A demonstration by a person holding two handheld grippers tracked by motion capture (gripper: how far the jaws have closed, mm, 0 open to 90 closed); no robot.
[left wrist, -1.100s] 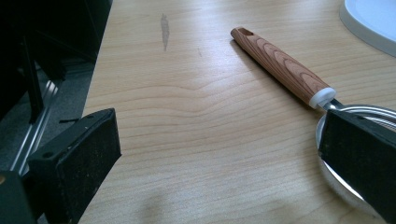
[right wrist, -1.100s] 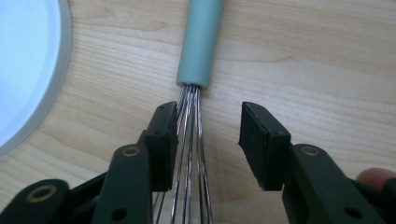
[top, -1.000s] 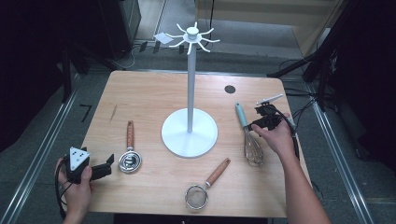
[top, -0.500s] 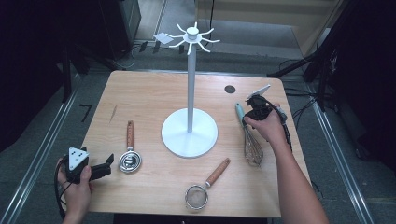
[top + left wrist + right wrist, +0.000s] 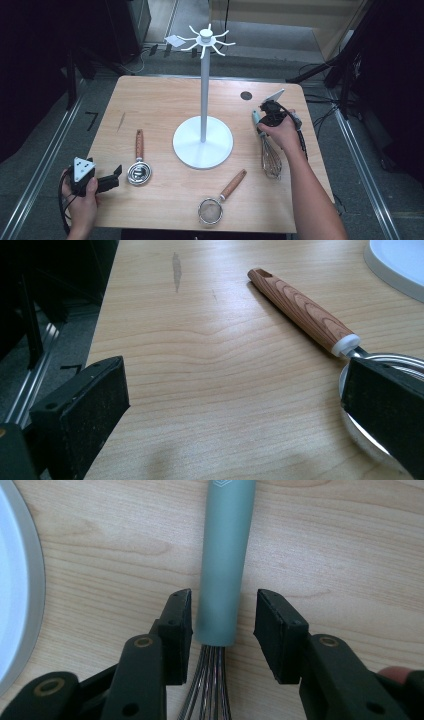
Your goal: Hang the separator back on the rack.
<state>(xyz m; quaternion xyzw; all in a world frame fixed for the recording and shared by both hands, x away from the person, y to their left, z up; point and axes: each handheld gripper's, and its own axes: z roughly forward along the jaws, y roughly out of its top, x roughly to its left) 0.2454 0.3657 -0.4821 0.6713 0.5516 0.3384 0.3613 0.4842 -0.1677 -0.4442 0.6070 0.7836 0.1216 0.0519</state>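
Observation:
A whisk (image 5: 271, 159) with a teal handle (image 5: 225, 565) lies on the right side of the wooden table (image 5: 160, 105), wires toward the person. My right gripper (image 5: 264, 119) points down over the handle's lower end. Its jaws (image 5: 224, 602) straddle the handle and have just been closing, with a thin gap still showing on each side. My left gripper (image 5: 114, 176) rests open at the table's front left (image 5: 235, 390). Its right jaw stands over the bowl of a metal scoop (image 5: 139, 170) with a wooden handle (image 5: 305, 315), and only bare wood lies between the jaws.
A white stand (image 5: 203, 100) with hooks at its top rises from a round base (image 5: 202, 145) at the table's middle; the base edge (image 5: 15, 590) lies left of the whisk. A small strainer (image 5: 220, 197) with a wooden handle lies near the front edge. A dark hole (image 5: 246, 95) marks the far right.
The right hand has moved left and away from the person, from beside the whisk to over its teal handle. The left hand has stayed put.

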